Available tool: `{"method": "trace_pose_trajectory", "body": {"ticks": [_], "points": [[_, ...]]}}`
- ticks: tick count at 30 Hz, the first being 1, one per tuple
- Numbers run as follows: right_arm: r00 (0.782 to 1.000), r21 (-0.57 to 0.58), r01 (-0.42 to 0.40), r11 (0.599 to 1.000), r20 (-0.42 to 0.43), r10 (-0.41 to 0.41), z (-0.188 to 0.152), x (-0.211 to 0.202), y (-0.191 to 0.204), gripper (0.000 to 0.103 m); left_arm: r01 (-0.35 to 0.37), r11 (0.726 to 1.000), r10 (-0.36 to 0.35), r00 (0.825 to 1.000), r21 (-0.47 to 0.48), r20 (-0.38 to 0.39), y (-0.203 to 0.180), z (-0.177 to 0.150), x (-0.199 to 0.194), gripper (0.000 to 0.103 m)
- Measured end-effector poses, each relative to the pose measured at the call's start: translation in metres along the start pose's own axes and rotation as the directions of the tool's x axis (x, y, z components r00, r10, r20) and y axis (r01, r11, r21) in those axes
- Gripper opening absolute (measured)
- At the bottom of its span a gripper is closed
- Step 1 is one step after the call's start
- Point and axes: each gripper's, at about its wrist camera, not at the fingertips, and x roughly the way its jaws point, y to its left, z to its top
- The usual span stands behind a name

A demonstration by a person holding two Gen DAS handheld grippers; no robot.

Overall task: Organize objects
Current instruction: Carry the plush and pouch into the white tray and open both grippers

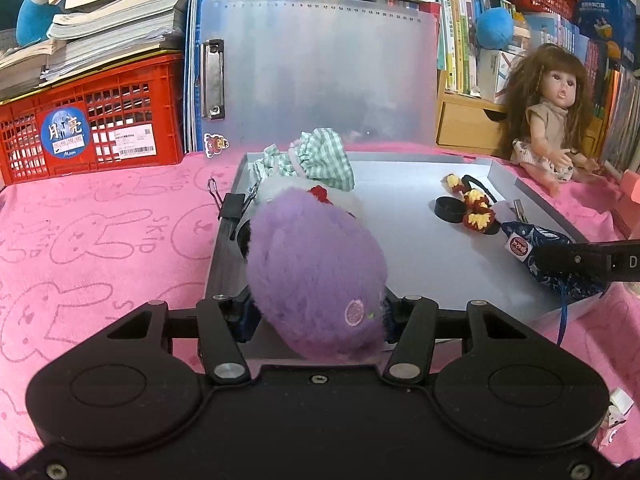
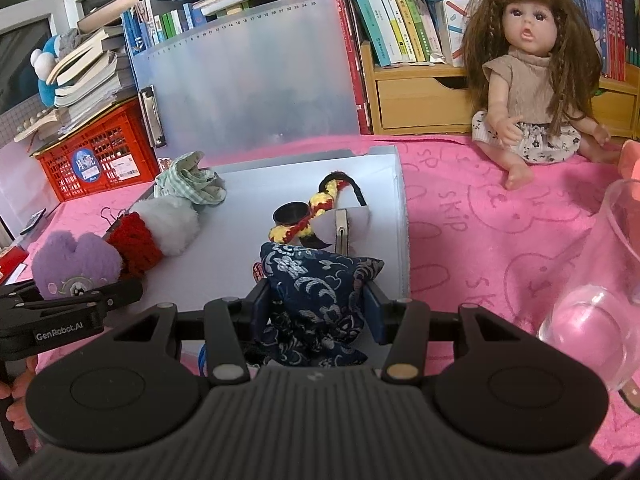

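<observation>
A purple plush toy (image 1: 316,264) with a red scarf and white fur lies over the left rim of a shallow white tray (image 1: 420,264). My left gripper (image 1: 318,314) is shut on its purple end, and the fur hides the pads. The right wrist view shows the same plush toy (image 2: 72,264) with a left finger across it. My right gripper (image 2: 318,302) is shut on a dark blue brocade pouch (image 2: 316,280) at the near right rim of the tray (image 2: 240,248). The left wrist view shows that pouch (image 1: 532,240) in the right gripper (image 1: 580,264).
In the tray lie a green checked cloth (image 1: 320,160), a red-and-yellow crocheted hair tie (image 1: 476,208) and a black round lid (image 1: 450,208). A binder clip (image 1: 232,204) sits on its left rim. A doll (image 2: 536,80), a glass (image 2: 600,300) and a red crate (image 1: 92,128) stand around.
</observation>
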Motion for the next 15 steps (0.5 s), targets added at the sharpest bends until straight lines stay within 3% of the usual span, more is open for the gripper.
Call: {"method": "trace_pose_trajectory", "body": {"ticks": [15], "points": [[1.000, -0.044, 0.001, 0.999, 0.002, -0.001, -0.0031, 0.0099, 0.0073, 0.053, -0.015, 1.000, 0.015, 1.000, 0.028, -0.012, -0.0036, 0.0012, 0.0036, 0.053]]}}
